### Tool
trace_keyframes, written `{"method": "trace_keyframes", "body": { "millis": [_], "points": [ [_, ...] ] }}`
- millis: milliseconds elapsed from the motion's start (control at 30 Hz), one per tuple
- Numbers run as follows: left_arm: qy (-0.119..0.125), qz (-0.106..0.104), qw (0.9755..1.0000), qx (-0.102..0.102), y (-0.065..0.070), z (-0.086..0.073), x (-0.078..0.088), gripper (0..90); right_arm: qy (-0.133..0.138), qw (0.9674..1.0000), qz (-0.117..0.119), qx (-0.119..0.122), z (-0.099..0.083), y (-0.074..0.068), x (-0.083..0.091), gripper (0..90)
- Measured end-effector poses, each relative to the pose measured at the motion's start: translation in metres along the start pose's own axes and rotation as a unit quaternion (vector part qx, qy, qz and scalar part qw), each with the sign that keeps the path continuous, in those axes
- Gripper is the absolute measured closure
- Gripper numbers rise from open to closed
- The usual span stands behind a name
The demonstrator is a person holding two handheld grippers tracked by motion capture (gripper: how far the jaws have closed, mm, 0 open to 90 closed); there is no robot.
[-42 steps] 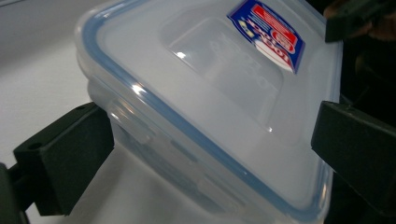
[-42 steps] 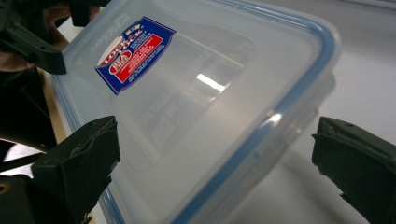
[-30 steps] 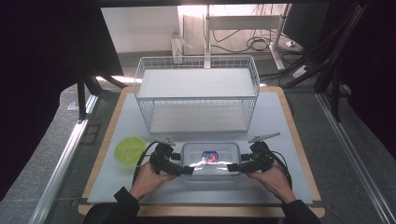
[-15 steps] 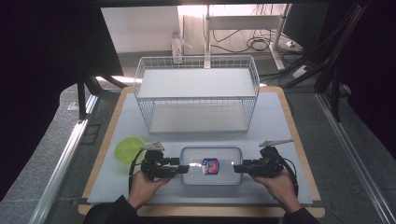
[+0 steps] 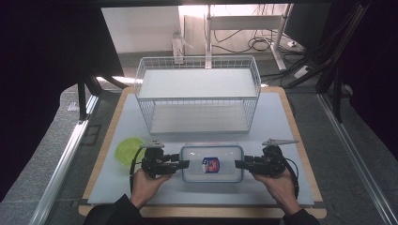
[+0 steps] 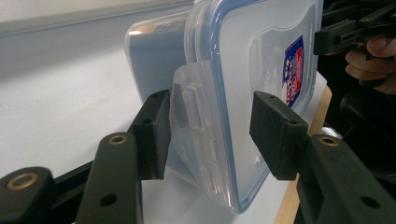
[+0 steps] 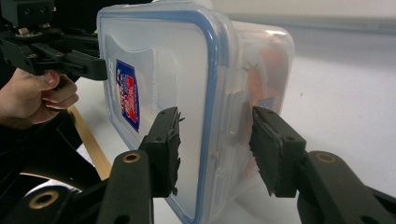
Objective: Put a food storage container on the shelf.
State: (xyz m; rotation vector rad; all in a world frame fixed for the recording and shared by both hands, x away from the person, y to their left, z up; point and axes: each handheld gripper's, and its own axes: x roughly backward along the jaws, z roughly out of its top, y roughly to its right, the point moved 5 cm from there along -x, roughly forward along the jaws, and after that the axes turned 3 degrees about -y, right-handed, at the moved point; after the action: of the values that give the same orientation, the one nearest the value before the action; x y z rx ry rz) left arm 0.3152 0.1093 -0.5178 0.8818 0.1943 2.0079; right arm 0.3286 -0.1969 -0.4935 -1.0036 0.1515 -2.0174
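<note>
A clear plastic food box [image 5: 212, 155] with a blue-sealed lid and a red and blue sticker [image 5: 211, 165] lies flat on the white mat [image 5: 272, 122]. My left gripper [image 5: 185, 164] is at its left end, open. Its jaws straddle the side latch flap [image 6: 191, 135], which stands out from the lid. My right gripper [image 5: 238, 164] is at the box's right end, also open, jaws on either side of that end's latch [image 7: 229, 116]. Something orange shows faintly inside the box [image 7: 254, 84]. Each gripper view shows the opposite gripper [image 6: 345, 32] [image 7: 70, 58] across the lid.
A white wire basket [image 5: 197, 98] stands just behind the box. A yellow-green round dish [image 5: 127, 150] lies left of my left hand. The mat sits on a wooden board [image 5: 300, 150], whose front edge is close under my forearms.
Both grippers swung from angled positions at the box's near corners to level positions at its two ends. Over the last half second they hardly moved. The box stayed in place.
</note>
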Motion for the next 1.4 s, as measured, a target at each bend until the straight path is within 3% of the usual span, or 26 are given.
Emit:
{"method": "trace_keyframes", "body": {
  "millis": [300,633,1200,1400],
  "points": [
    [0.017,0.012,0.9997,-0.016,0.003,0.019,0.015,49.4,0.021,0.9997,0.007,0.012,0.016,-0.006,0.004,53.8],
    [0.034,0.031,0.9982,-0.038,0.004,0.053,0.04,49.5,0.046,0.9983,0.016,0.03,0.053,-0.016,0.009,53.8],
    [0.06,0.04,0.9968,-0.035,-0.002,0.102,0.068,49.5,0.067,0.9963,0.01,0.053,0.116,-0.031,0.016,53.4],
    [0.066,0.049,0.9954,-0.048,-0.001,0.129,0.082,49.6,0.083,0.9951,0.018,0.051,0.141,-0.035,0.021,53.4]
  ]
}}
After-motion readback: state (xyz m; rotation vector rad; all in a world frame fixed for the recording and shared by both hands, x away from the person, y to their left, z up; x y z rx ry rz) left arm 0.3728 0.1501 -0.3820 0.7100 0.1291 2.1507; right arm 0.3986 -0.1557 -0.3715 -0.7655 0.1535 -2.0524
